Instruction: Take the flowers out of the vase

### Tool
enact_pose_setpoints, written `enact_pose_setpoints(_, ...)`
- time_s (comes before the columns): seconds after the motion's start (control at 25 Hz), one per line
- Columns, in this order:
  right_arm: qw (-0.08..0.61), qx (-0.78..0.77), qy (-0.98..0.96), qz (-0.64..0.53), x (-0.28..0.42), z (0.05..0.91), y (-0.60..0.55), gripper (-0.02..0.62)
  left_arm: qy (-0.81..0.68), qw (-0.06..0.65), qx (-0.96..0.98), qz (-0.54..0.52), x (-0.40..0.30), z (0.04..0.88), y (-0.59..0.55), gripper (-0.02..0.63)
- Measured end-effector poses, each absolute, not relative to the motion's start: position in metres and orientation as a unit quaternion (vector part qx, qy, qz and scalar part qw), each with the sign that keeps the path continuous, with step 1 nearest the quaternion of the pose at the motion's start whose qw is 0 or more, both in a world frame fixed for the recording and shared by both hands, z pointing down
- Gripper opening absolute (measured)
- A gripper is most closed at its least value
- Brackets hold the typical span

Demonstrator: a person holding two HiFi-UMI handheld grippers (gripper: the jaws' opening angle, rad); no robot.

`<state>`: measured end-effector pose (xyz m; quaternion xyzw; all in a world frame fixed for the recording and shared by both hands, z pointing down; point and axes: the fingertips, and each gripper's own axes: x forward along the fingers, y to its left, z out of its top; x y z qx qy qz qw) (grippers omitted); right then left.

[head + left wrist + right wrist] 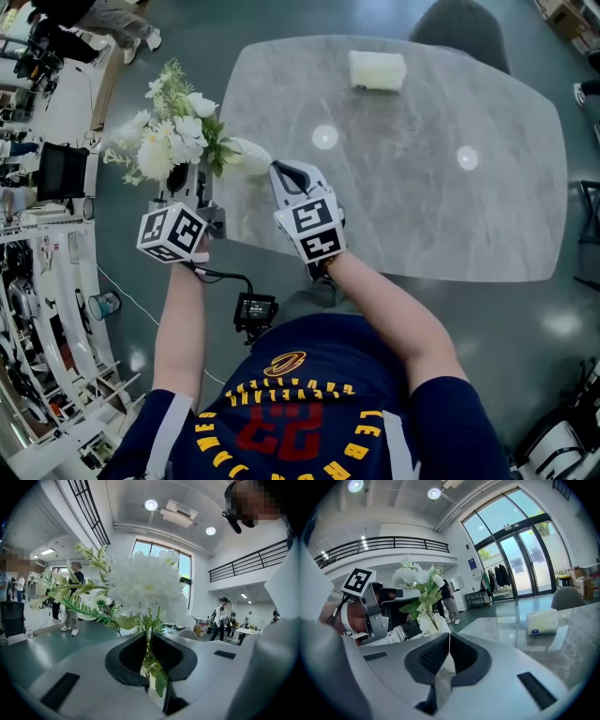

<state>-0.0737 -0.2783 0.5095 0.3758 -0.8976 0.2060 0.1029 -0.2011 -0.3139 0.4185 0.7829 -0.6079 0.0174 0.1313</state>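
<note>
A bunch of white flowers with green leaves [173, 136] rises above the left gripper [190, 178], just off the table's left edge. In the left gripper view the jaws are shut on the green stems [149, 656], with the blooms [147, 583] right above them. A white vase [248, 153] stands at the table's left edge, below the leaves. The right gripper [278, 171] lies low on the table with its tips at the vase's side. Its jaws meet at the tips [449, 637], and the vase [427, 621] shows just beyond them, under the flowers [419, 581].
The grey marble table [422, 187] carries a white tissue pack [377, 70] at its far side, also seen in the right gripper view [542, 621]. A dark chair [459, 23] stands behind the table. Racks and equipment [56, 173] fill the floor on the left. People stand in the background [71, 602].
</note>
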Motion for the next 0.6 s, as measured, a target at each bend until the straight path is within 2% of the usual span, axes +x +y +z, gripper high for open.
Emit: enact_pose_setpoints(0.6,0.124,0.369,-0.901,0.189,-0.073,0.527,-0.276,0.008,-0.620,0.119,0.775,-0.028,-0.207,0.394,-0.307,0.048)
